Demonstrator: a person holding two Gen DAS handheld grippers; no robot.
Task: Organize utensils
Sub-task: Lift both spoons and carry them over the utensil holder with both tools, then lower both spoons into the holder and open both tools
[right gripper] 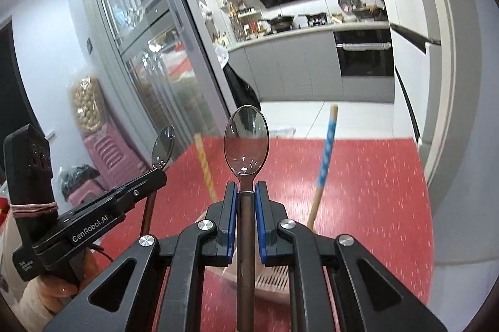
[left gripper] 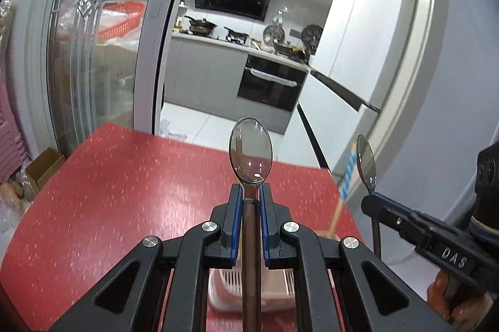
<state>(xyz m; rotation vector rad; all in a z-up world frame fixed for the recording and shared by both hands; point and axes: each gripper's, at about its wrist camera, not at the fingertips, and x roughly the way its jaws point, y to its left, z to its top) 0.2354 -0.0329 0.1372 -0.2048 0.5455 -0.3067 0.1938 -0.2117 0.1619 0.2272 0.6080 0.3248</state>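
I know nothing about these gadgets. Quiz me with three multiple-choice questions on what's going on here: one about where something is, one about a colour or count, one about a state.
1. Where is the pink basket?
A. on the table, below the grippers
B. on the kitchen counter
C. on the floor

2. What colour is the table?
A. white
B. red
C. green

3. How is the left gripper?
A. wide open
B. shut on a spoon
C. holding a cup

Answers: 1 A, it sits on the tabletop under the fingers. 2 B, speckled red surface. 3 B, its blue pads clamp the left spoon; the right gripper likewise clamps the right spoon.
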